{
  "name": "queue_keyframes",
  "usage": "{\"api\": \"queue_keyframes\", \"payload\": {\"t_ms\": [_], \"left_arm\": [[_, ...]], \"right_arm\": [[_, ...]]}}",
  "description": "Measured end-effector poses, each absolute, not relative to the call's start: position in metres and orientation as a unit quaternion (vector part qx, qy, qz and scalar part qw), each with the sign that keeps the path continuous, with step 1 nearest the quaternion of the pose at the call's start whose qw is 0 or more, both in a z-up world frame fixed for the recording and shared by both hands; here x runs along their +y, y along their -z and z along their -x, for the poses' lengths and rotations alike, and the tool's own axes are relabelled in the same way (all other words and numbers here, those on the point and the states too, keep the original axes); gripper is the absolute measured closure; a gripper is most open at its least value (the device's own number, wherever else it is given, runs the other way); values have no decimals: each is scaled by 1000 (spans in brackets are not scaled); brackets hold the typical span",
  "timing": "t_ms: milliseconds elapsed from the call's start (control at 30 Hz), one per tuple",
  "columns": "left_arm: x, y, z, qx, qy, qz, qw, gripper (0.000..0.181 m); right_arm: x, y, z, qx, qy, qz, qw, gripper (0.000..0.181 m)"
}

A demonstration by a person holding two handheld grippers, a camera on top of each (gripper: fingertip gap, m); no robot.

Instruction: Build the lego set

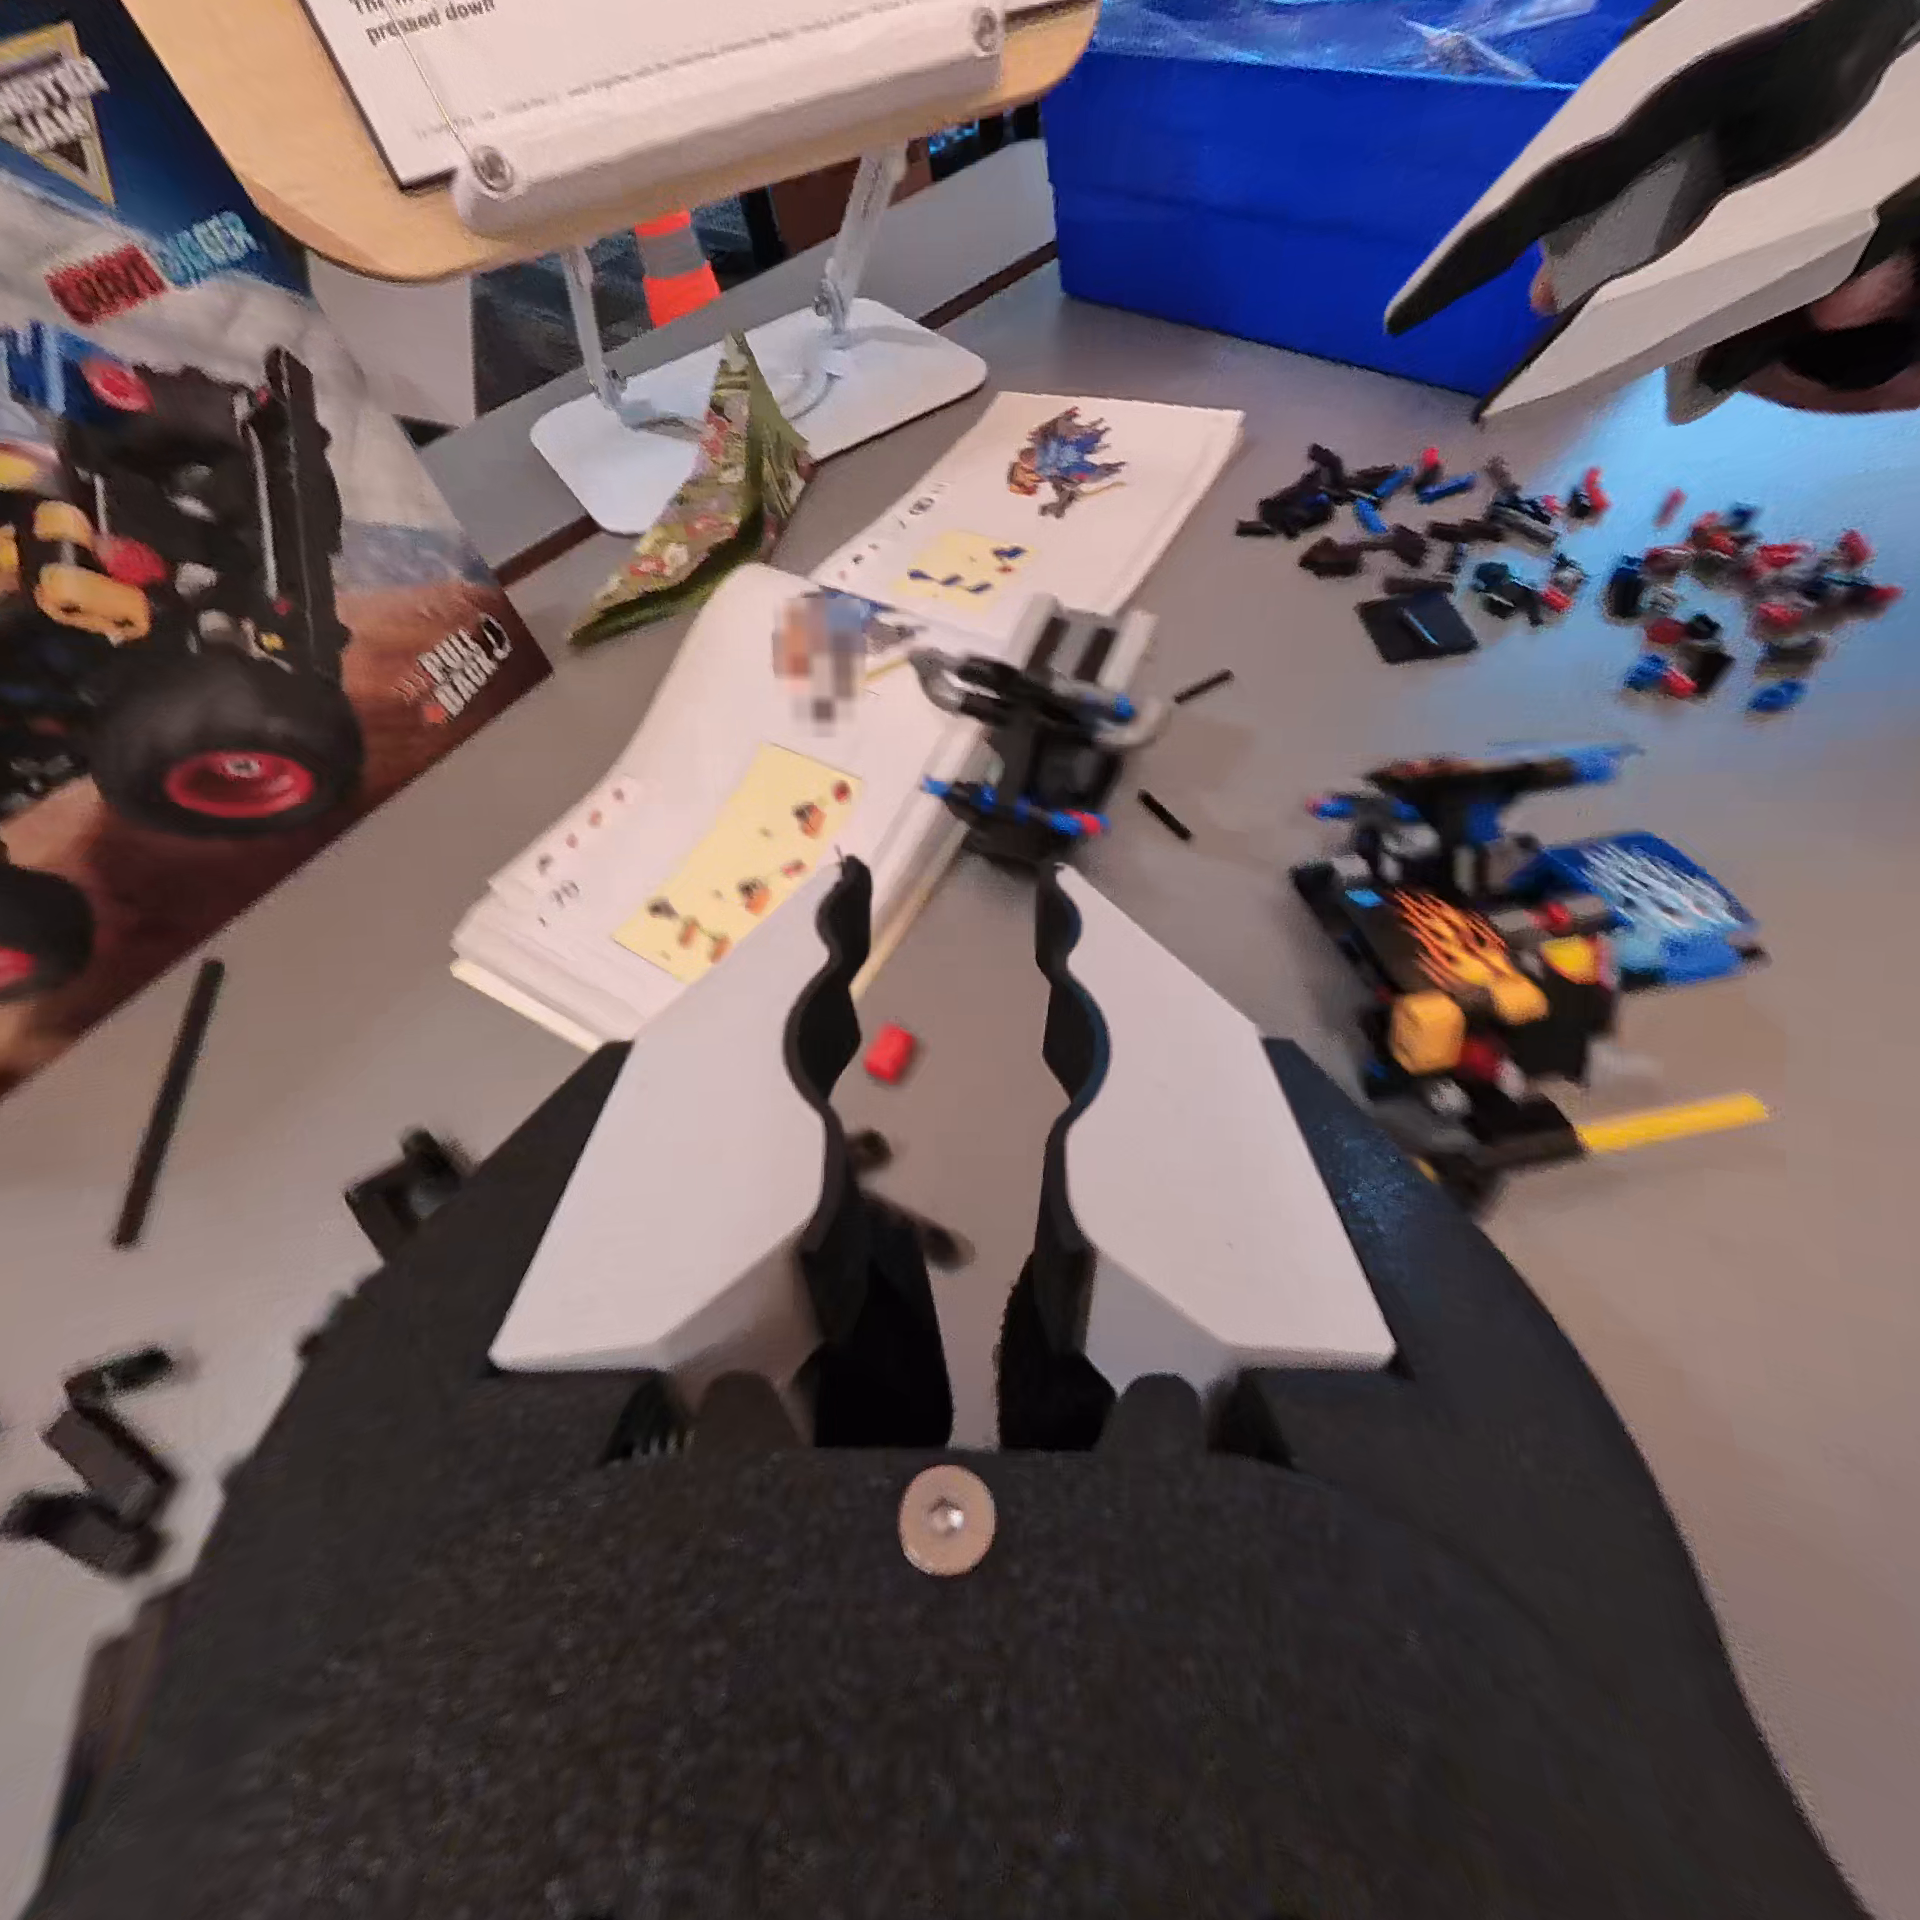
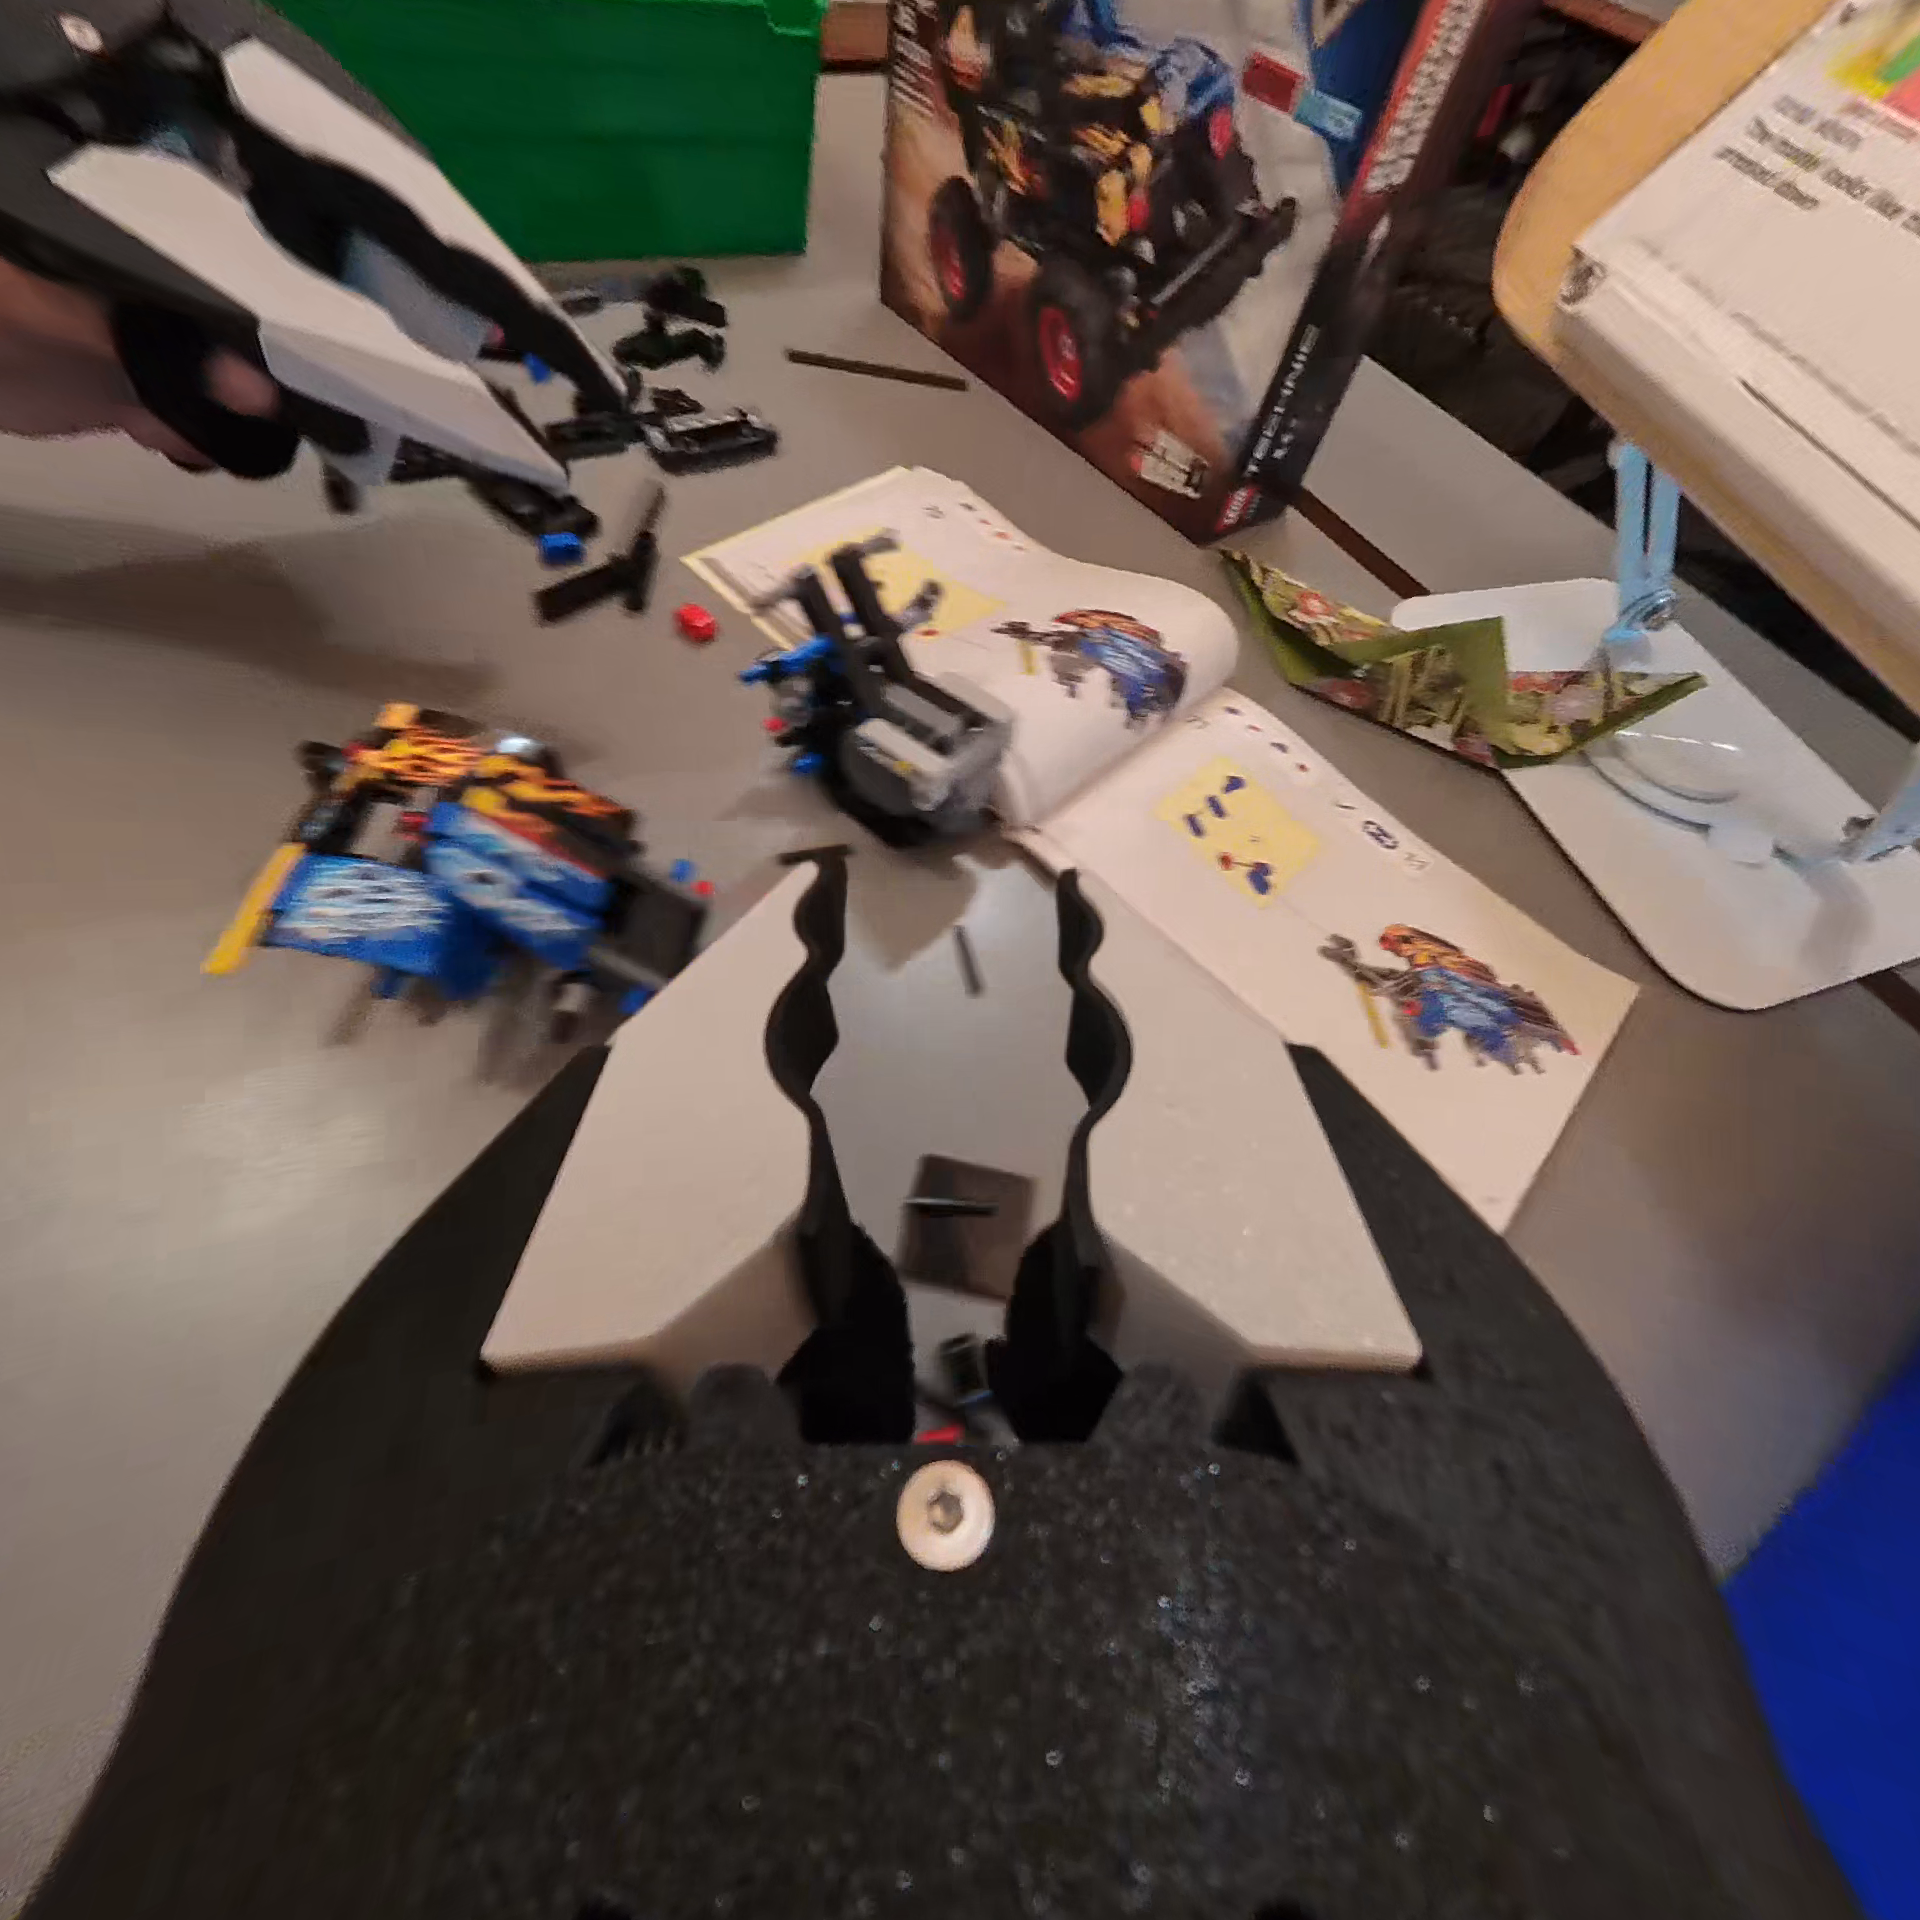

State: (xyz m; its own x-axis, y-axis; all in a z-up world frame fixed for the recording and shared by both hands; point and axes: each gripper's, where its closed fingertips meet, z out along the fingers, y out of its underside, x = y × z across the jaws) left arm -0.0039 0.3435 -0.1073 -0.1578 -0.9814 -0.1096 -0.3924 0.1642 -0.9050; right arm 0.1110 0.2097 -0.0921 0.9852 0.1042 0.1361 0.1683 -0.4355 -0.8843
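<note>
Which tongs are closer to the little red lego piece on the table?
Left. The little red piece lies right between the left tongs' open fingers in their own view. The right tongs hover farther off, with the red piece well beyond their tips, past the grey block.

Both grippers: left gripper, right gripper, blk textured body, wht fingers, silver screw

A grey surface carried the build; an open instruction booklet lay near its middle, a grey-and-black chassis assembly resting at the booklet's edge; a flame-printed blue and yellow body section sat apart beside it; loose black, blue and red pieces were scattered farther off; a small red piece, a long black axle, the set's box, a blue bin and a white stand base also stood there
</note>
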Motion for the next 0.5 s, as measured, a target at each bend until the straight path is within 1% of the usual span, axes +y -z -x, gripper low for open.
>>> {"api": "queue_keyframes", "payload": {"t_ms": [167, 233, 300, 333, 400, 500], "left_arm": [[369, 99, -43, 657, 394, 513, 388, 152], [376, 102, -45, 643, 409, 513, 395, 152], [375, 113, -37, 650, 407, 517, 381, 152], [376, 117, -32, 661, 396, 509, 384, 152], [385, 122, -26, 663, 369, 496, 422, 158], [373, 119, -27, 666, 399, 493, 393, 158]], "right_arm": [[230, 120, -156, -44, -12, 857, 514, 139], [227, 132, -161, -32, -28, 849, 526, 139], [220, 139, -164, -20, -28, 844, 536, 140], [218, 142, -169, -14, -17, 844, 535, 142], [214, 143, -185, -2, 27, 852, 522, 144], [210, 136, -194, 22, 36, 853, 520, 145]]}}
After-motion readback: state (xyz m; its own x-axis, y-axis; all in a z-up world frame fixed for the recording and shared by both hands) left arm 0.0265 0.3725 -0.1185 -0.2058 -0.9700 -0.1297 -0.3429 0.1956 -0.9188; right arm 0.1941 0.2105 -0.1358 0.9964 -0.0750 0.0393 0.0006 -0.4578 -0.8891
